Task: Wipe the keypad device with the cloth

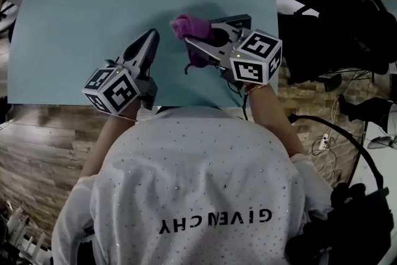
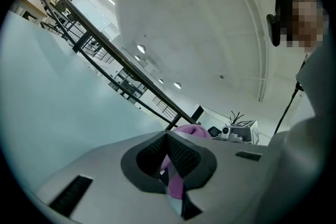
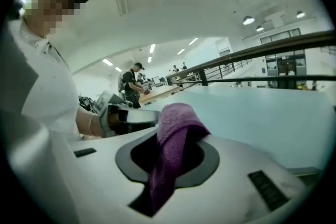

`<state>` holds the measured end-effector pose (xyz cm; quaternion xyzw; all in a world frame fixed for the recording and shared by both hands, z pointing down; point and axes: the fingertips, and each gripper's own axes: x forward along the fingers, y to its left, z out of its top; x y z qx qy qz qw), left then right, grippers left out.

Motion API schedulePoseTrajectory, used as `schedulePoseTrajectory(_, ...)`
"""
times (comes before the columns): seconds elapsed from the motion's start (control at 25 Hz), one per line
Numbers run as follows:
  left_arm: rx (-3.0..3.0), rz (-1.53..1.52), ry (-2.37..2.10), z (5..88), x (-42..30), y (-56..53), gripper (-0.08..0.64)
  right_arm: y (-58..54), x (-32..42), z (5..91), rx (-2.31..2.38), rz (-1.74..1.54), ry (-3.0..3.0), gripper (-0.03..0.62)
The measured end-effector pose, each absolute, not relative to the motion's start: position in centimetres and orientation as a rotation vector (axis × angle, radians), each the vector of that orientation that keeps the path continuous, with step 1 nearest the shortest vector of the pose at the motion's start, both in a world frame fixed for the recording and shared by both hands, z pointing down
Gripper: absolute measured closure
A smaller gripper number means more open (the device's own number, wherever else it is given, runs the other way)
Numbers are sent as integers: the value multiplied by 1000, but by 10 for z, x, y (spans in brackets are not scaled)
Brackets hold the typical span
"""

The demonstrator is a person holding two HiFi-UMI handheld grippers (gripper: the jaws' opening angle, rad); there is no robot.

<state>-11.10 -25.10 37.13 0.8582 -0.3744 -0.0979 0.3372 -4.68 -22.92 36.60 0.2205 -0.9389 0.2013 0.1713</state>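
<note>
My right gripper [image 1: 190, 41] is shut on a purple cloth [image 1: 191, 26], which bunches over its tips and hangs down between the jaws [image 3: 169, 160]. Just behind it on the light blue table [image 1: 93, 3] lies a dark device [image 1: 239, 19], mostly hidden by the gripper and cloth. My left gripper [image 1: 151, 36] hovers to the left of the cloth, its fingers closed to a point with nothing in them. In the left gripper view the cloth [image 2: 192, 130] shows beyond the closed pads. The right gripper view shows the left gripper [image 3: 131, 119] at the left.
Black equipment [image 1: 329, 40] and cables [image 1: 322, 133] crowd the wooden floor right of the table. The table's near edge runs just under both grippers. A person stands at a desk far off [image 3: 131, 81], and a dark railing [image 3: 273, 47] runs behind the table.
</note>
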Motion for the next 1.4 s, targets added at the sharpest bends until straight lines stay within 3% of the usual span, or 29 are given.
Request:
schedulePoseTrajectory(0.24, 2220, -270, -985, 374, -121, -254, 560, -253, -25, 413, 932, 384, -2348, 529)
schedulePoseTrajectory(1.4, 2220, -282, -939, 376, -114, -249, 560, -191, 12, 501, 977, 727, -2165, 525)
